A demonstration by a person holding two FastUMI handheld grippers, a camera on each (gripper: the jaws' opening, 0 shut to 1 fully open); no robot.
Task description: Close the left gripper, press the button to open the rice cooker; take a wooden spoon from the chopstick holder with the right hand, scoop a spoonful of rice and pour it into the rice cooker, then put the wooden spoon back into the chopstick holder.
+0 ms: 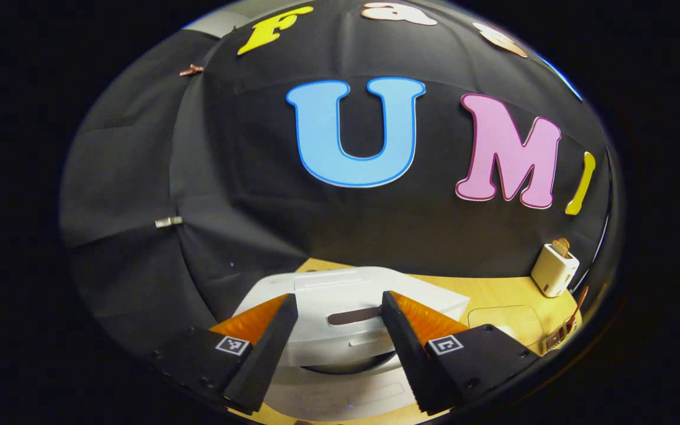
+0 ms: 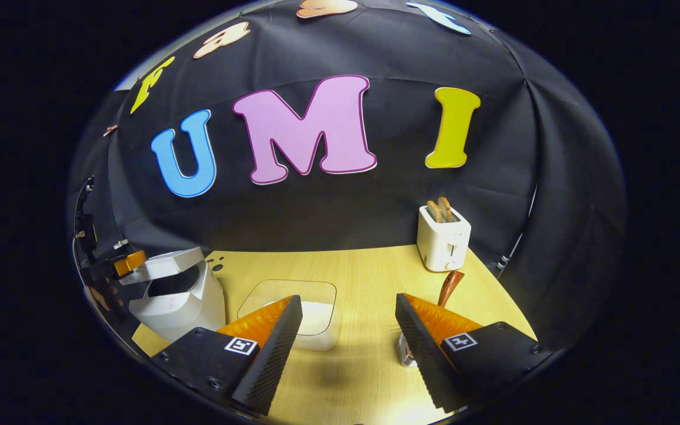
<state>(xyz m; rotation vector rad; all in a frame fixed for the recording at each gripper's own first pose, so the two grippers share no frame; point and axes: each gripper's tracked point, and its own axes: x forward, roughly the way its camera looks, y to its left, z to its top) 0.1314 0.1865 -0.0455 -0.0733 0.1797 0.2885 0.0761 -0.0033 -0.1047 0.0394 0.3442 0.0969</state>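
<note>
A white toaster (image 2: 443, 239) stood at the back of my wooden table (image 2: 363, 265), right against the black cloth wall (image 2: 493, 195) of the booth. Two slices of toast (image 2: 439, 209) stuck up out of the toaster's top slots. In my left gripper view the toaster (image 1: 554, 269) sat in the table's (image 1: 493, 295) far right corner. On the cloth well left of the toaster, a small metal clip (image 1: 168, 222) pinned a fold.
</note>
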